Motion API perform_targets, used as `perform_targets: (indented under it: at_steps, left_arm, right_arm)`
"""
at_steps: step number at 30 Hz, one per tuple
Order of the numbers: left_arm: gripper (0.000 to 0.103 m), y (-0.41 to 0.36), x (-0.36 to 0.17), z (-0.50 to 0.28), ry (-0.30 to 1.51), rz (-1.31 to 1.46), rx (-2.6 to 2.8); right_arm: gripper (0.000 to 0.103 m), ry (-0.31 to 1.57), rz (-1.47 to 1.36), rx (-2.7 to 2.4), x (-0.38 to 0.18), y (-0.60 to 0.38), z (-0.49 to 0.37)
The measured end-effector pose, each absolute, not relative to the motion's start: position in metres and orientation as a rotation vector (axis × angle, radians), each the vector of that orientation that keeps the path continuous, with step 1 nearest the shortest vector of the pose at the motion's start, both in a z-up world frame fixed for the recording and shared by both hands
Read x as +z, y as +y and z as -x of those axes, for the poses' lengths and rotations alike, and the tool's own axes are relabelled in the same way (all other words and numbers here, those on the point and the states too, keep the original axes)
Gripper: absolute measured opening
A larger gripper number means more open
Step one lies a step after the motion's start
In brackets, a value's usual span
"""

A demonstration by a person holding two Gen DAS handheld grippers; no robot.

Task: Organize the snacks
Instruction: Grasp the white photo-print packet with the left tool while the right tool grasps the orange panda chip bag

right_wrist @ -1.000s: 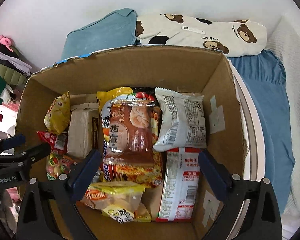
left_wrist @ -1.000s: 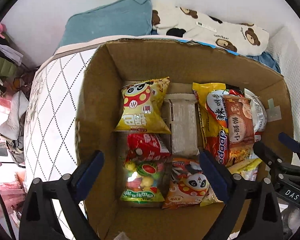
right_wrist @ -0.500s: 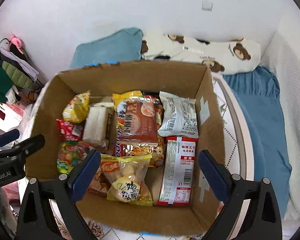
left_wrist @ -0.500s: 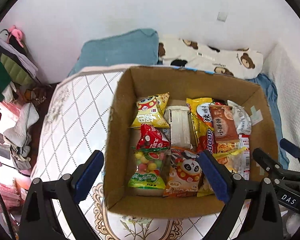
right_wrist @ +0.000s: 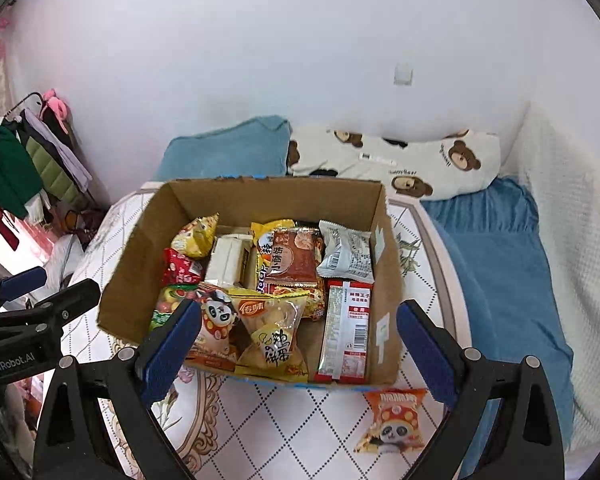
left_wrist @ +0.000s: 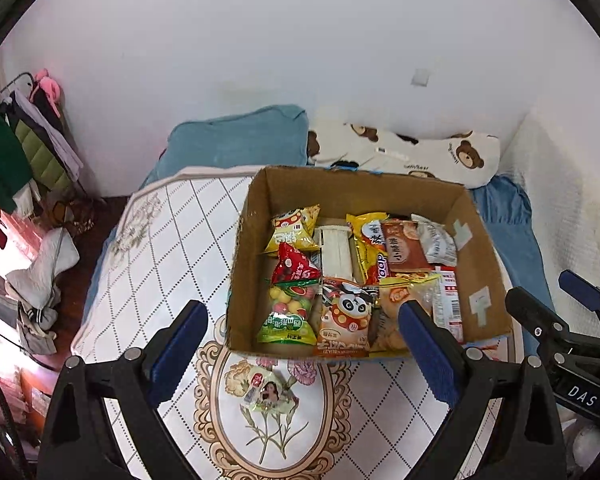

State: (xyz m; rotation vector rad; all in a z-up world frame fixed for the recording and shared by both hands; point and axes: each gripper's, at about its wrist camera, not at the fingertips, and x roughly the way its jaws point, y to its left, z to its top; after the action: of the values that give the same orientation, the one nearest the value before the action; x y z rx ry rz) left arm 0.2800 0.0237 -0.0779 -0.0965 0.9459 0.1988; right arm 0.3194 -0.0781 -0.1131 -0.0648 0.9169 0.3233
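Left tongs [left_wrist: 302,338] were held wide apart with nothing between the blue pads, hovering above the near edge of the box [left_wrist: 242,248]. Right tongs [right_wrist: 298,338] were likewise spread wide and held nothing, above the same near wall. Each view caught the other tool at its margin: the right tongs at the right edge of the left view, the left tongs at the left edge of the right view.

The box stood open on a quilted bed [left_wrist: 148,264], packed with snacks. Both views showed a yellow bag [left_wrist: 294,230], a red bag [left_wrist: 294,268], a candy bag [left_wrist: 288,312], a panda bag [left_wrist: 346,322], a white pack [left_wrist: 338,248], a brown pack [left_wrist: 404,246] and a grey pack [left_wrist: 436,236].

Only the left view showed a small packet [left_wrist: 266,392] lying loose on the bed, just outside the box's near wall. Only the right view showed a second panda bag [right_wrist: 394,420] loose on the bed, near the box's near right corner. The right view also gave a clear sight of a red-and-white pack [right_wrist: 346,330] and a bun bag [right_wrist: 270,334], both partly hidden behind a finger in the left view.

Pillows [right_wrist: 396,160] lay beyond the box against the wall.
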Motion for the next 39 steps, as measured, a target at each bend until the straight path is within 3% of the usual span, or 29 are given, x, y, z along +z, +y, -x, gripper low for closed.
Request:
perform_targets:
  at_steps: [12, 19, 22, 23, 24, 26, 34, 36, 39]
  left_arm:
    - [0.098, 0.004, -0.054, -0.232, 0.875, 0.071, 0.188]
    - [0.098, 0.010, -0.067, -0.225, 0.884, 0.096, 0.226]
    - [0.098, 0.018, -0.088, -0.227, 0.939, 0.110, 0.264]
    - [0.098, 0.021, -0.098, -0.228, 0.966, 0.116, 0.280]
    - [0.098, 0.023, -0.106, -0.228, 0.987, 0.123, 0.288]
    - [0.098, 0.027, -0.124, -0.228, 1.031, 0.137, 0.308]
    - [0.098, 0.052, -0.193, -0.228, 1.223, 0.228, 0.360]
    - [0.098, 0.057, -0.206, -0.226, 1.258, 0.239, 0.373]
    - [0.098, 0.066, -0.222, -0.223, 1.294, 0.252, 0.400]
  right_arm:
    - [0.100, 0.817, 0.033, 0.303, -0.075, -0.101, -0.257]
    - [0.100, 0.853, -0.008, 0.323, -0.083, -0.109, -0.246]
    - [0.100, 0.939, -0.106, 0.341, -0.105, -0.129, -0.254]
    - [0.093, 0.959, -0.134, 0.325, -0.114, -0.137, -0.255]
    - [0.072, 0.986, -0.152, 0.312, -0.126, -0.146, -0.258]
    - [0.064, 1.049, -0.153, 0.288, -0.149, -0.158, -0.266]
    - [0.066, 1.226, -0.247, 0.152, -0.242, -0.212, -0.303]
    - [0.072, 1.290, -0.259, 0.124, -0.265, -0.219, -0.317]
    - [0.072, 1.366, -0.259, 0.136, -0.294, -0.219, -0.332]
